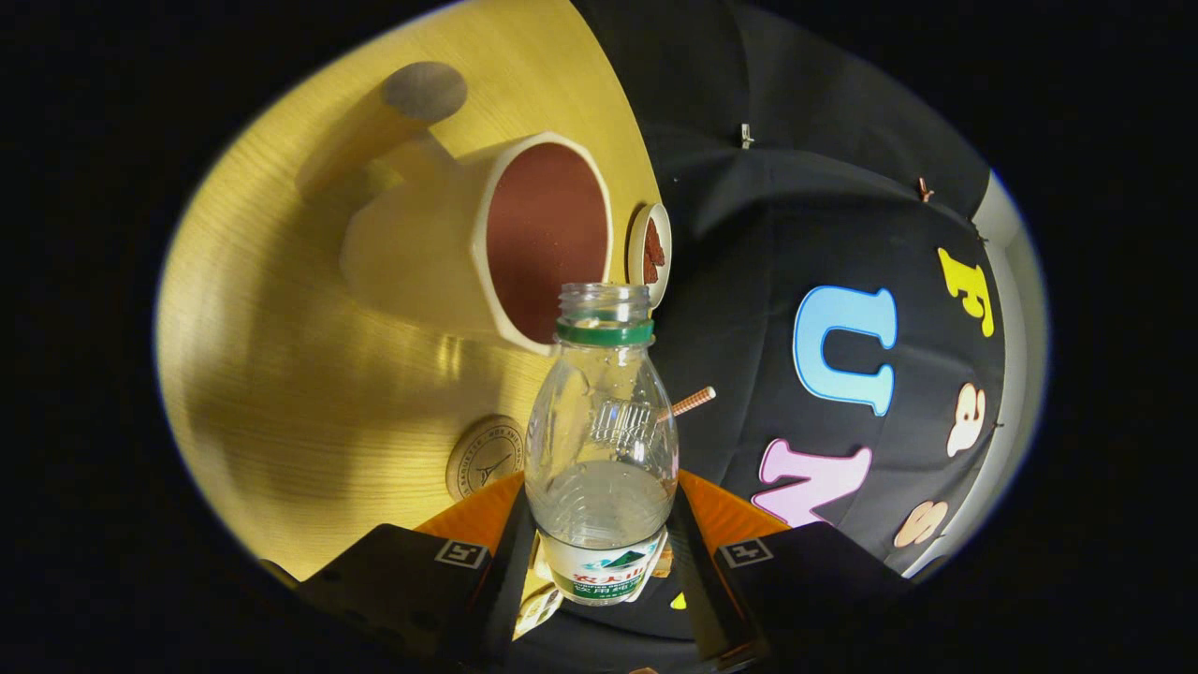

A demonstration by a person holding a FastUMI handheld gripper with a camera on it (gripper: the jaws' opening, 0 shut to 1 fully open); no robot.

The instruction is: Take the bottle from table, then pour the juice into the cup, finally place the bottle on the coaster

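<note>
Gripper (pixel 601 552) clamped on capless bottle (pixel 601 440), both fingers pressing; cup (pixel 468 243) just beyond mouth; coaster (pixel 484 456) on table (pixel 271 374)

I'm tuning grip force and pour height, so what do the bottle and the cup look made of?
The bottle, clamped between the gripper fingers, looks like thin clear plastic: see-through, ribbed walls, green neck ring. The cup looks like glazed ceramic, though hard plastic is possible: thick cream rim, smooth matte outside, reddish-brown inside.
</note>
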